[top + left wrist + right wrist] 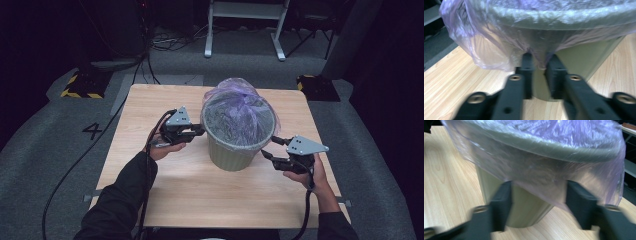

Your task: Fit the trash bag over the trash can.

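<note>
Your forearms enter bottom edge. Bin (pixel 235 150) stands upright mid-table (pixel 150 200), long axis vertical, mouth up, lined with purple bag (pixel 240 107) draped over its rim. Left gripper (pixel 539 65) is clamped on the bag's hanging edge. Right gripper (pixel 537 195) jaws apart, straddling bag edge, not pinching. Bare tabletop all around the bin.

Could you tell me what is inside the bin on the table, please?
A purple bag lines the bin; its edge is folded down over the rim, its top gathered into a bunch at the far side. The film hides anything beneath it.
</note>
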Action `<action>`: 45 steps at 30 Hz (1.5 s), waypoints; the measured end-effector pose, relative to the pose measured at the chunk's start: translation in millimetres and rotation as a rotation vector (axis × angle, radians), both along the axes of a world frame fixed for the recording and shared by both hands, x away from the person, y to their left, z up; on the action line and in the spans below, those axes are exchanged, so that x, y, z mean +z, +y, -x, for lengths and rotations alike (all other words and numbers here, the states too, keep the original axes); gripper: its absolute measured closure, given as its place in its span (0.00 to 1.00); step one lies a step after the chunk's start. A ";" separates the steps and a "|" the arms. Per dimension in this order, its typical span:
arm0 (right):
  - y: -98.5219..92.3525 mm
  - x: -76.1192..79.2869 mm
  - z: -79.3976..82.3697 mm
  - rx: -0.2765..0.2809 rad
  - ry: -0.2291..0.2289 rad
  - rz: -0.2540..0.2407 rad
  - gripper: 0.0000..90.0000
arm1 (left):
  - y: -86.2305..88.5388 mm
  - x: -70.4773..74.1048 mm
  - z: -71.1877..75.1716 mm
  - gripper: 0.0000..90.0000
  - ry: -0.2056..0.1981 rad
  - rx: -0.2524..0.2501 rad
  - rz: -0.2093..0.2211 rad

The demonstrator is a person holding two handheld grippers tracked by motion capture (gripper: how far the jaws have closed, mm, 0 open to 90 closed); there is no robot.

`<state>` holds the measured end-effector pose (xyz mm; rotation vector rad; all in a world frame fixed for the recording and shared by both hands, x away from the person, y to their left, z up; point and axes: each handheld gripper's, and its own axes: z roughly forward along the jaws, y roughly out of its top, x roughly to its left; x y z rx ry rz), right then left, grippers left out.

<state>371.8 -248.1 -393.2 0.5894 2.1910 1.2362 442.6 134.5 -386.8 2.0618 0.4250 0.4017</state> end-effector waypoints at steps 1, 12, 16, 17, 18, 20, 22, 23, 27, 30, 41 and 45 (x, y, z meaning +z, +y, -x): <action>0.5 -2.4 -1.2 0.006 0.003 -0.007 0.69 | 0.7 0.2 -0.2 0.98 -0.003 -0.003 0.006; -4.0 -23.6 -0.4 0.022 0.057 -0.012 1.00 | 6.0 -18.9 7.2 1.00 0.029 -0.006 -0.005; -6.5 -24.6 8.4 0.036 0.020 -0.042 0.84 | 6.5 -18.8 10.9 1.00 0.016 -0.009 -0.013; -6.5 -23.8 10.3 0.033 0.007 -0.047 0.71 | 6.9 -18.0 11.6 1.00 0.012 -0.008 -0.009; -6.8 -21.7 11.9 0.000 -0.009 -0.056 0.56 | 7.3 -17.6 11.7 1.00 0.013 -0.007 -0.005; -8.3 -17.9 12.2 -0.044 -0.029 -0.053 0.41 | 8.9 -16.0 10.7 1.00 0.013 0.002 0.004; -12.4 -14.1 7.1 -0.104 -0.031 -0.044 0.29 | 10.6 -15.3 9.5 1.00 0.017 0.009 0.022; -14.3 -13.3 4.2 -0.138 -0.035 -0.033 0.24 | 11.0 -15.2 8.9 1.00 0.016 0.011 0.022; -15.8 -12.5 -8.2 -0.226 -0.098 0.060 0.21 | 11.6 -15.1 5.8 1.00 0.027 0.019 0.035; -14.1 -11.9 -14.4 -0.266 -0.156 0.115 0.22 | 11.0 -15.0 4.3 1.00 0.032 0.015 0.042; 4.6 -11.2 -26.3 -0.211 -0.225 0.226 0.79 | 5.8 -17.1 -0.2 1.00 0.043 0.014 0.049; 6.6 -11.9 -26.9 -0.209 -0.221 0.241 0.99 | 6.0 -19.0 -1.7 1.00 0.050 0.016 0.050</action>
